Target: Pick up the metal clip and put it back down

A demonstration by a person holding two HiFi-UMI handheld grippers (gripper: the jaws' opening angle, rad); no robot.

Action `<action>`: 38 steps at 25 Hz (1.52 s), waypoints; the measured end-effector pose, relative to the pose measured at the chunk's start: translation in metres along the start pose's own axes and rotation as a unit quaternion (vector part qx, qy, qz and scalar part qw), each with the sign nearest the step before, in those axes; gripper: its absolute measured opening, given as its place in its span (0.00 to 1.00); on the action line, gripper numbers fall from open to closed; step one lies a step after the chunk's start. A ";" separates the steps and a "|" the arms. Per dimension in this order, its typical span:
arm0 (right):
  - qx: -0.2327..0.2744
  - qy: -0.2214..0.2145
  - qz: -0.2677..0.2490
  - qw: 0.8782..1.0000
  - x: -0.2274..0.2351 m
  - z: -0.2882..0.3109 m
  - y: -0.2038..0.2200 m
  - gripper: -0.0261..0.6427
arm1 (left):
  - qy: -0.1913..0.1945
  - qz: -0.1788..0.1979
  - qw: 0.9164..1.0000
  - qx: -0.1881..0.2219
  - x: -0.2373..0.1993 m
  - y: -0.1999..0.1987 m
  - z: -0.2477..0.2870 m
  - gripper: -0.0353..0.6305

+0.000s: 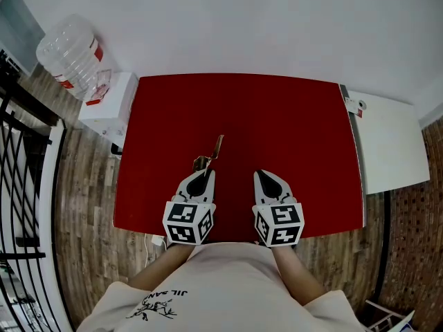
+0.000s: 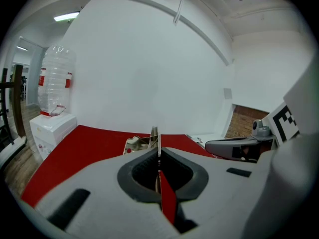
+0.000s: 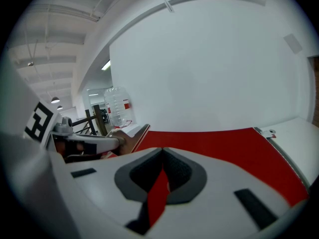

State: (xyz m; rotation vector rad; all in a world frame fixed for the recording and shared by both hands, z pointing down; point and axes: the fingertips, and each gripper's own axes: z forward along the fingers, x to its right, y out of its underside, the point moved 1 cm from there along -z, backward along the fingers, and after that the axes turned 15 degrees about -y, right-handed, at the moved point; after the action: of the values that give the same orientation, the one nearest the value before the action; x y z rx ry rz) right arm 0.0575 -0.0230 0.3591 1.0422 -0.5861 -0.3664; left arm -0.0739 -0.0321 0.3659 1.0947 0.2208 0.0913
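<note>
The metal clip [image 1: 210,153] is being gripped at its near end by the left gripper [image 1: 205,175]: in the left gripper view the jaws are being pressed together on a thin strip of it. The clip is positioned left of the centre of the tabletop [image 1: 304,130], directly ahead of that gripper's tips. Its long axis is being directed toward the far edge, slanting slightly right. Whether it is being borne clear of the surface cannot be determined. The right gripper [image 1: 267,179] is being held closed and empty beside the left one, farther from the clip. Set-down is being judged a left-gripper operation.
</note>
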 end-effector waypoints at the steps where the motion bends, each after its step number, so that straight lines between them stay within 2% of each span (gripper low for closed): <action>1: 0.000 0.000 0.000 1.000 0.000 0.000 0.000 0.05 | 0.000 0.000 1.000 -0.001 0.000 0.000 0.000 0.06; 21: -0.019 0.005 0.007 1.000 0.026 0.017 0.010 0.05 | 0.005 0.002 1.000 -0.022 -0.001 0.013 0.028 0.06; 31: -0.040 0.012 0.028 0.999 0.047 0.036 0.035 0.05 | 0.015 -0.001 0.999 -0.051 0.000 0.037 0.061 0.06; 38: -0.057 0.015 0.036 0.998 0.059 0.056 0.055 0.05 | 0.022 -0.003 0.997 -0.078 0.002 0.067 0.088 0.06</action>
State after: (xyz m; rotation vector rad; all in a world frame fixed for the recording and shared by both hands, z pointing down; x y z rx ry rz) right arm 0.0708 -0.0683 0.4451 0.9145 -0.5671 -0.3167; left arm -0.0502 -0.0780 0.4640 0.9366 0.2529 0.1253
